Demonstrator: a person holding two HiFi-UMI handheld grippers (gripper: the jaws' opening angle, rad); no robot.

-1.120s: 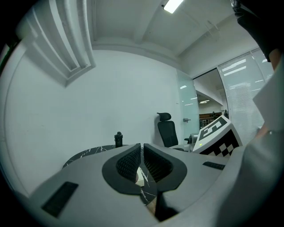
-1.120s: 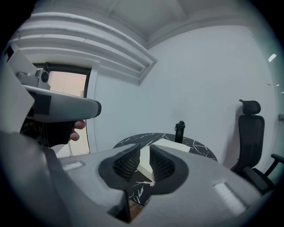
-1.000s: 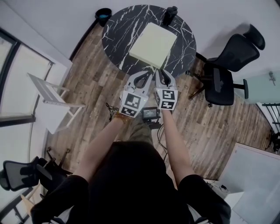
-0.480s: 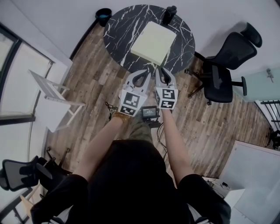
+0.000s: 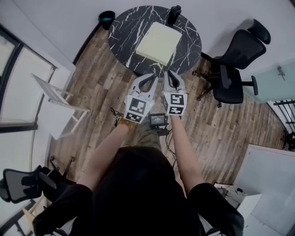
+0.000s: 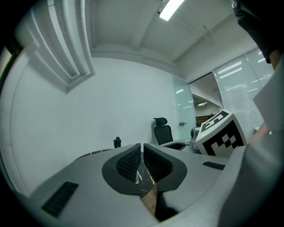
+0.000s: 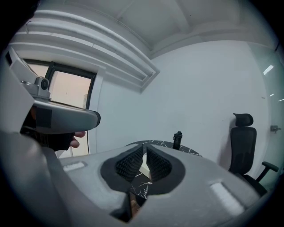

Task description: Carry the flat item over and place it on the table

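Note:
The flat item (image 5: 159, 44) is a pale yellow square slab lying on the round black marble table (image 5: 126, 32). Both grippers hover side by side over the table's near edge, just short of the slab, and neither touches it. My left gripper (image 5: 152, 75) (image 6: 142, 148) is shut with nothing between its pads. My right gripper (image 5: 168, 73) (image 7: 145, 150) has just been closing and now stands shut and empty. In the right gripper view a strip of the slab (image 7: 144, 163) shows beyond the jaws.
A dark bottle (image 5: 175, 11) (image 7: 177, 139) stands at the table's far edge. A black office chair (image 5: 230, 69) sits to the right of the table, a white folding frame (image 5: 53, 99) to the left, and a dark round bin (image 5: 106, 17) on the floor behind.
Both grippers have drawn back a little from the slab's near corner and risen. The slab stays where it lies on the table.

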